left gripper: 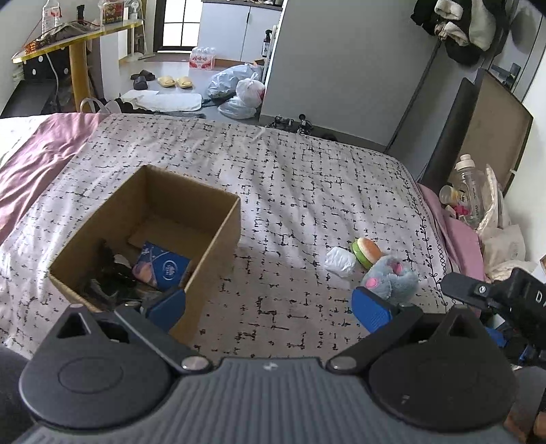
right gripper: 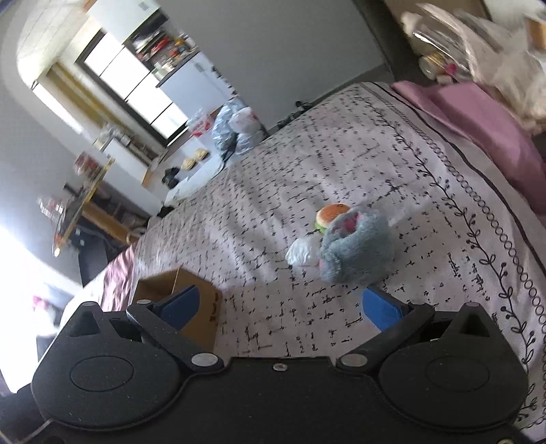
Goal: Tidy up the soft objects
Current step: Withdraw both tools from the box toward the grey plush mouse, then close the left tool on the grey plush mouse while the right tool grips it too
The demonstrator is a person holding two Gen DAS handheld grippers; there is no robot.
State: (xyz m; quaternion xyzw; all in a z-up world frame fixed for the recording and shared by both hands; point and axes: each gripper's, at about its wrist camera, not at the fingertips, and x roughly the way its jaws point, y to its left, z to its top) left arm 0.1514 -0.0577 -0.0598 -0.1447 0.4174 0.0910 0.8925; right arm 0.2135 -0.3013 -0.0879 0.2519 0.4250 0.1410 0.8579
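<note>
Right wrist view motion-blurred; clutter upper right unreadable. Grey plush covers part of burger toy and white object. Cardboard box contents dark, unidentifiable. Right gripper cut off at frame's right edge.

Grey wall standing behind the bed; daylight entering through a window; yellow-edged table at left; plastic bags lying on the floor.

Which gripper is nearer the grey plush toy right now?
Right. The right gripper faces the grey plush toy just ahead of its open fingers; the left gripper points between the toy and the cardboard box.
</note>
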